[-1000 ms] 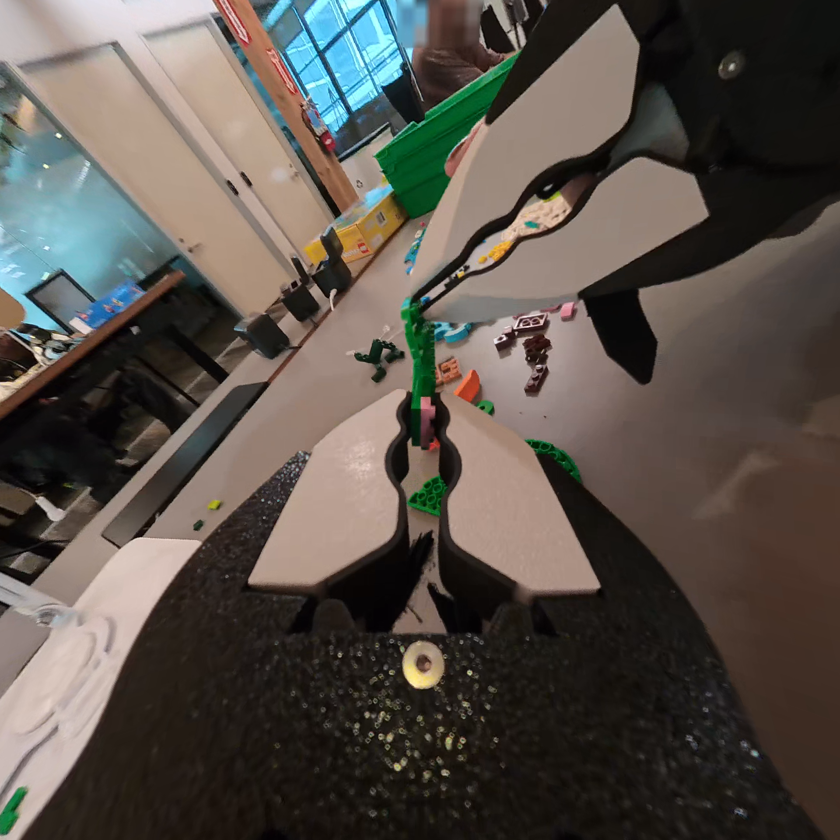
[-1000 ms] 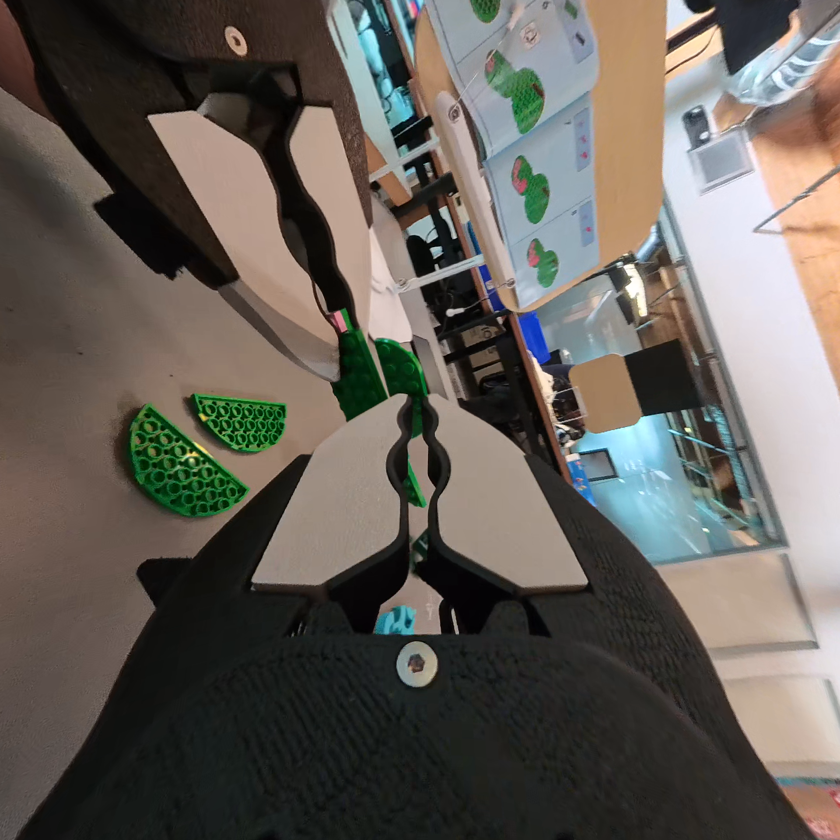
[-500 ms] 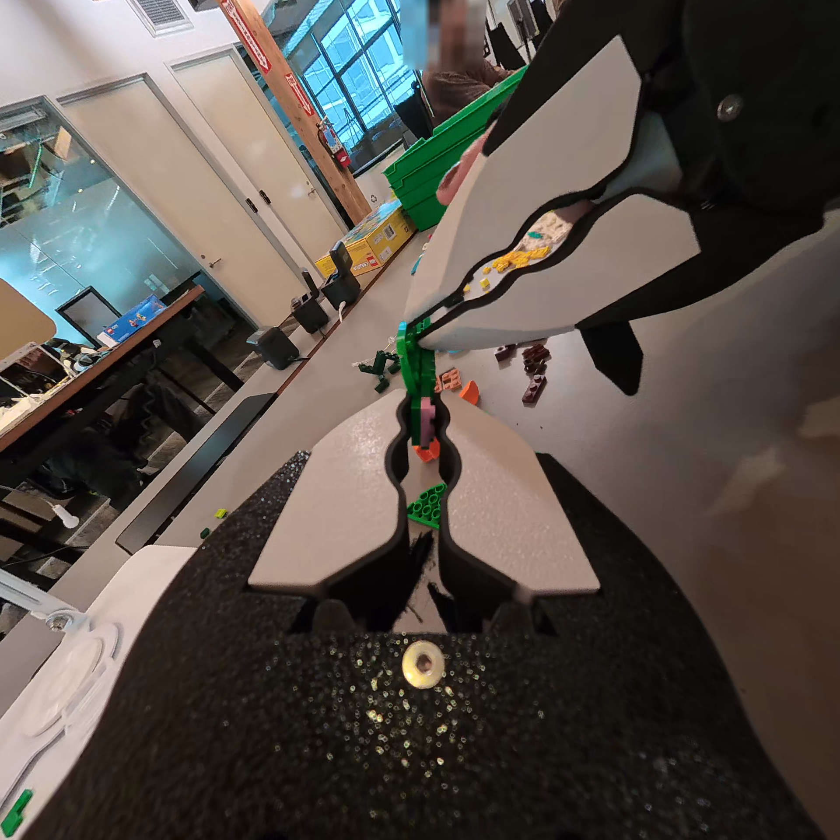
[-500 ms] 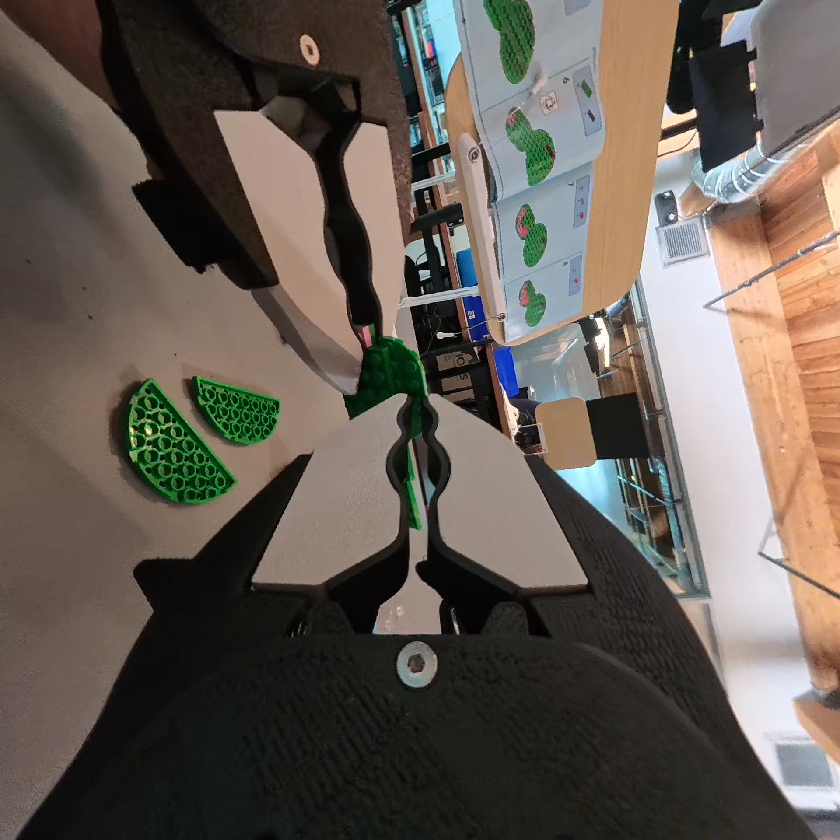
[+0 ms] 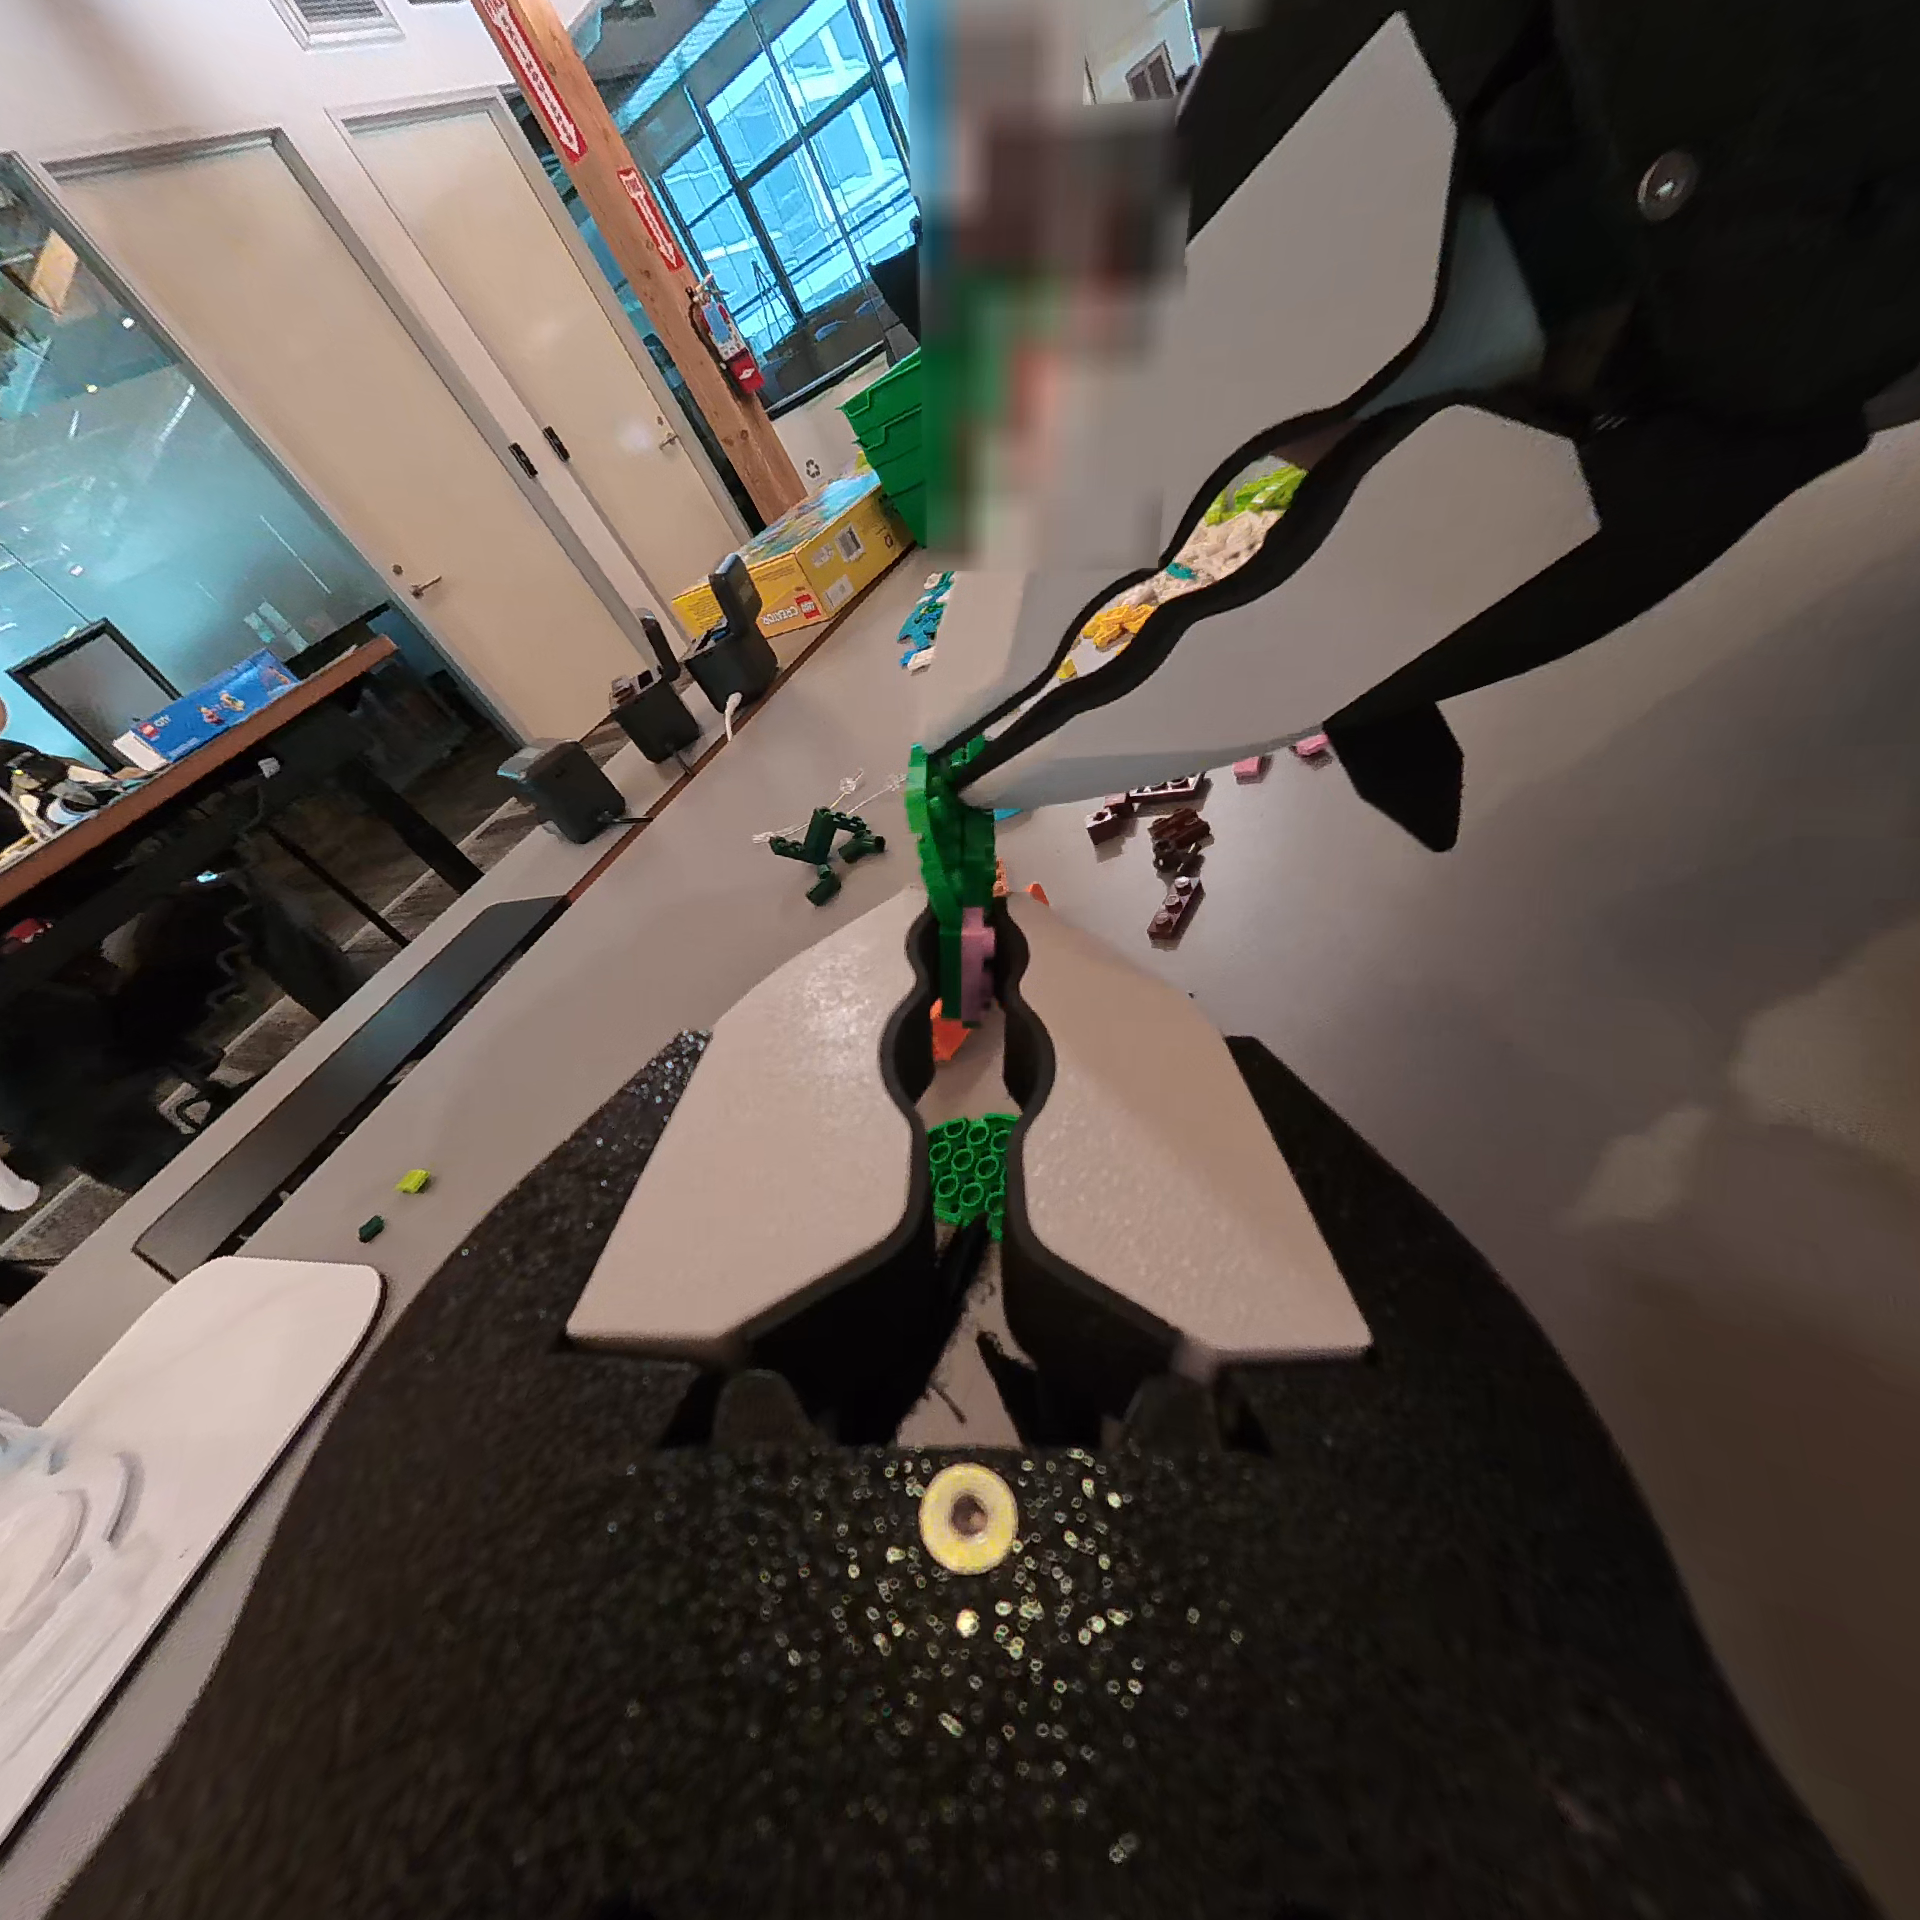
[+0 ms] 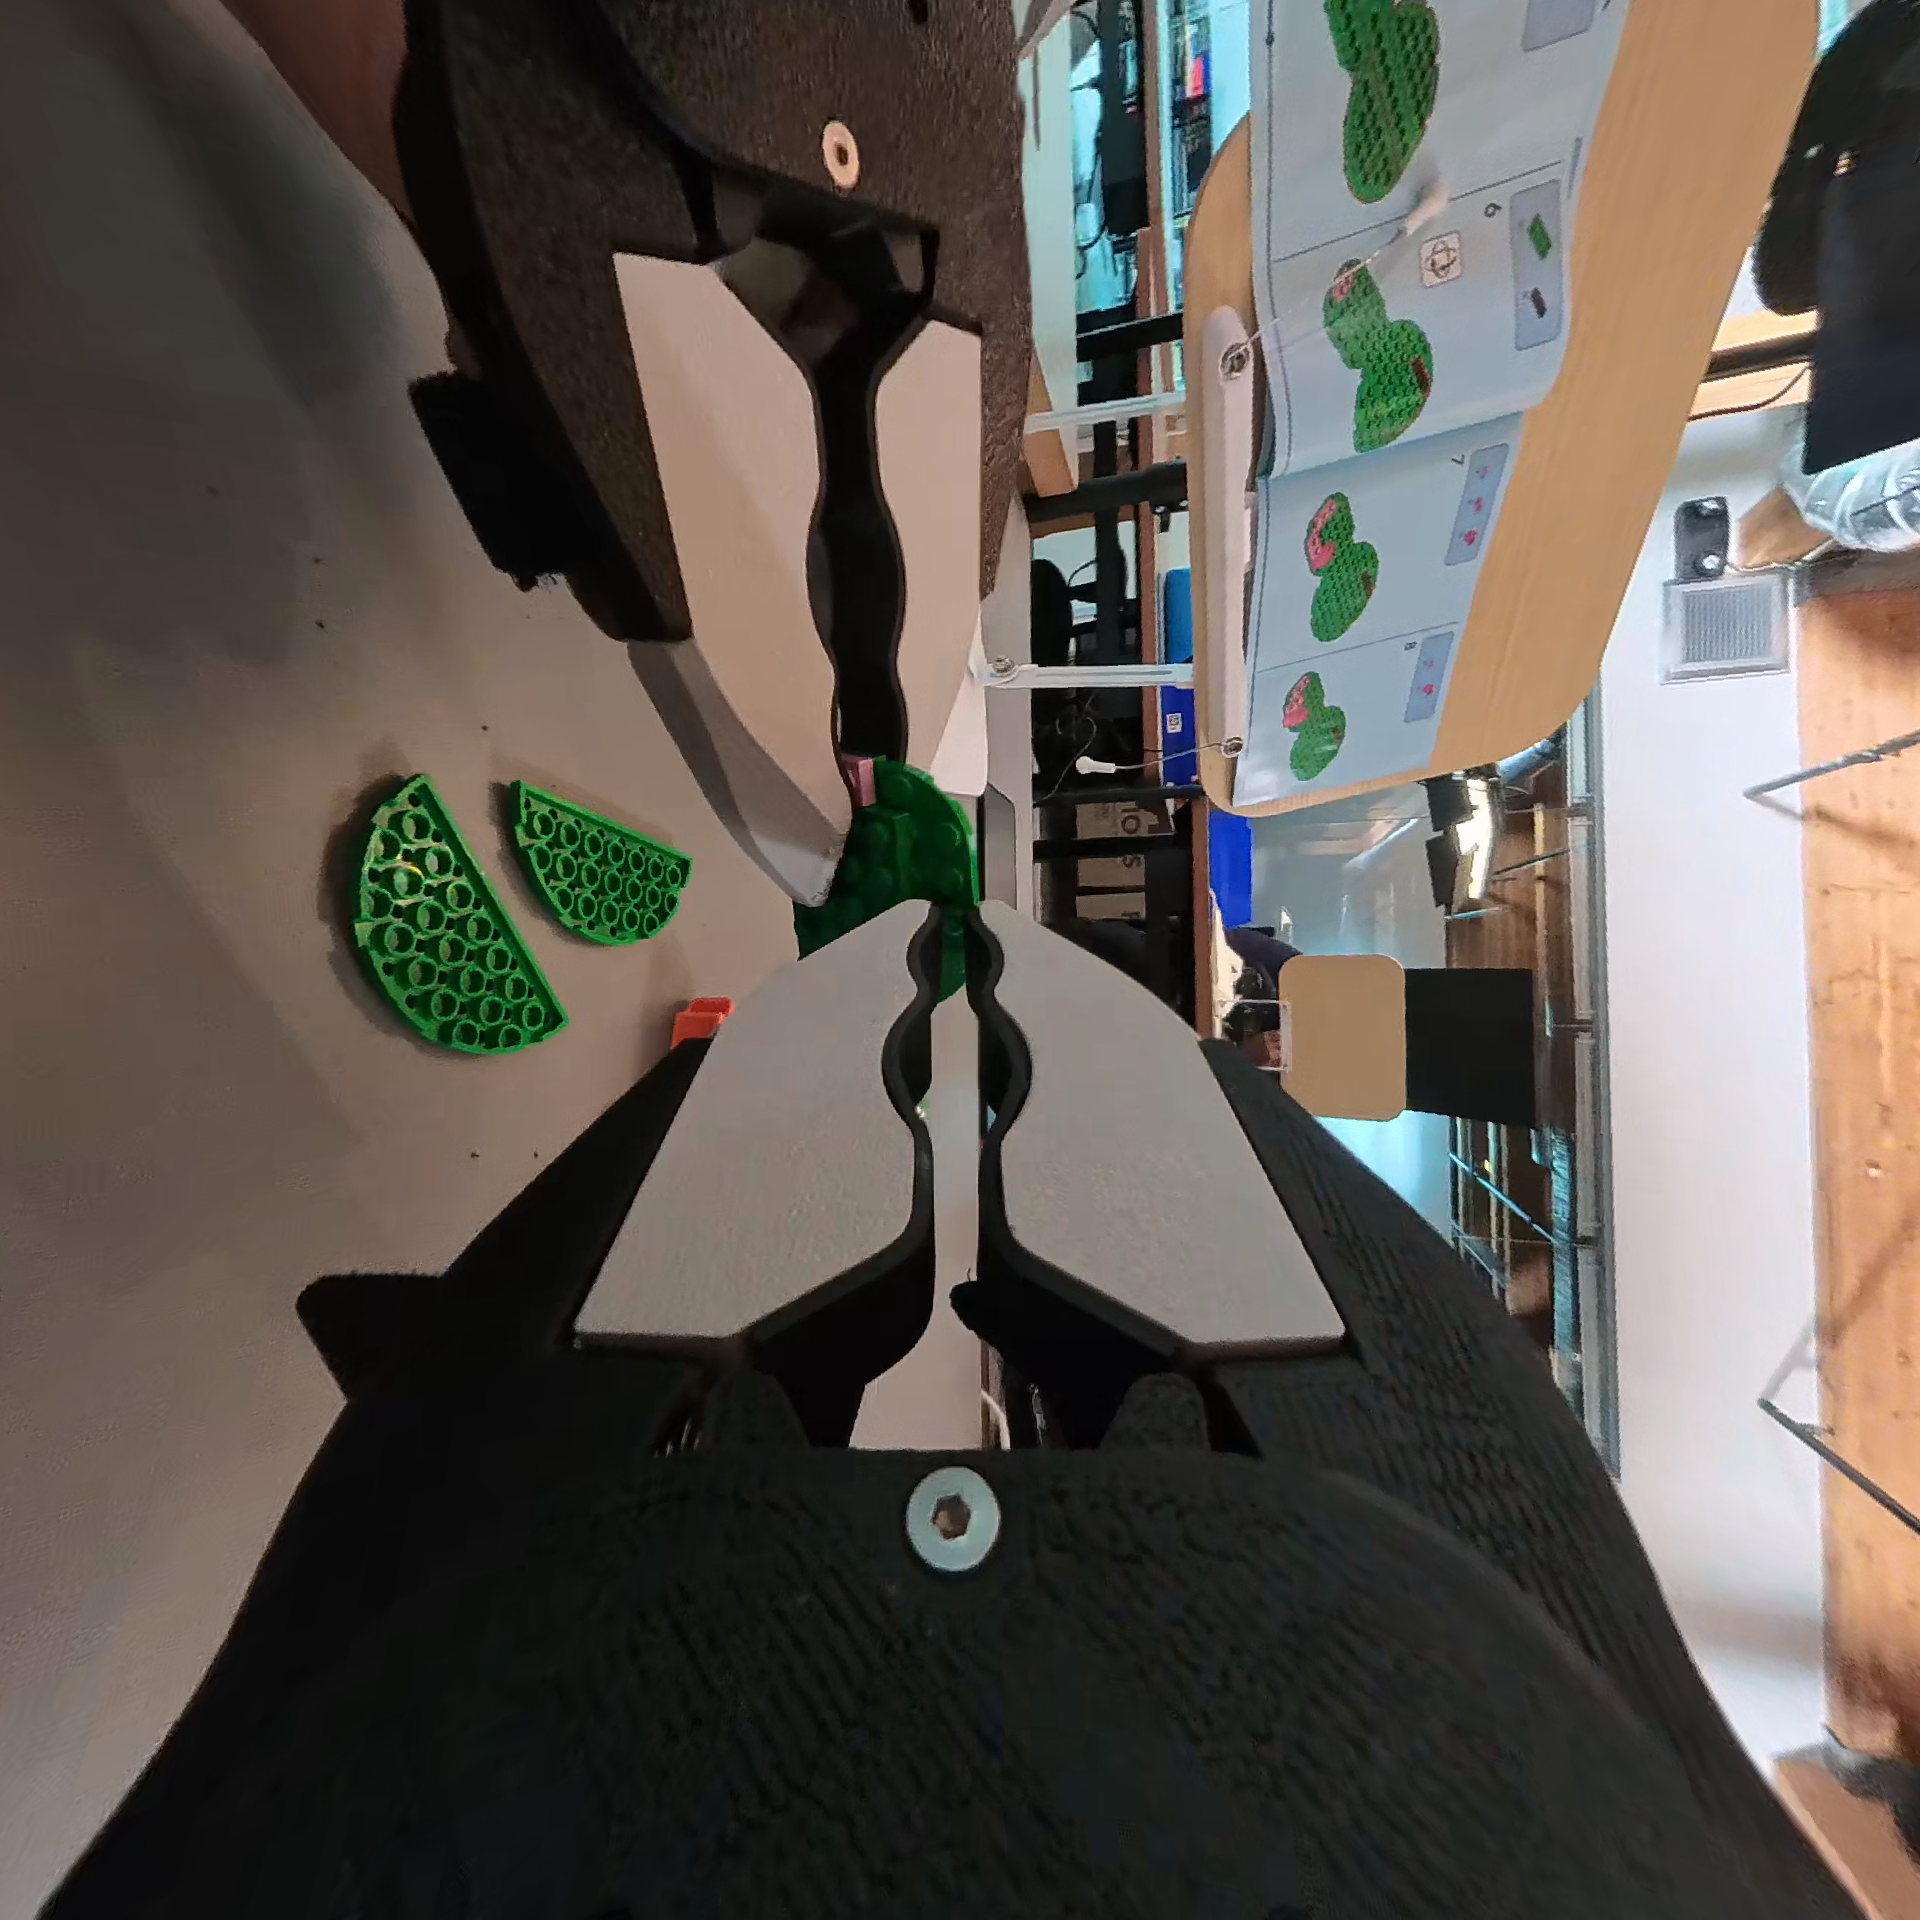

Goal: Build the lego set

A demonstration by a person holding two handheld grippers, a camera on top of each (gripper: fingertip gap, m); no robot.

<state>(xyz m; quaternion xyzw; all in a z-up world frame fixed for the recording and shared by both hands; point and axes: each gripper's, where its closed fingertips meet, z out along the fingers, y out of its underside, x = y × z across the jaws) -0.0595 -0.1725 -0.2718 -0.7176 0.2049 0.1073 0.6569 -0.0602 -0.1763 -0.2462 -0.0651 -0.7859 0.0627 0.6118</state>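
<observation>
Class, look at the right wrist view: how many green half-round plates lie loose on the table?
2. The larger green half-round plate lies farthest left; the smaller green half-round plate lies just right of it, apart from it. Both rest flat on the table. Others may be hidden behind the grippers.

Each gripper is looked along closely from its own wrist camera; the right view is rolled sideways. The green lego assembly (image 5: 951, 831) (image 6: 914, 842) above the tabletop (image 5: 1558, 987) is shared by both
</observation>
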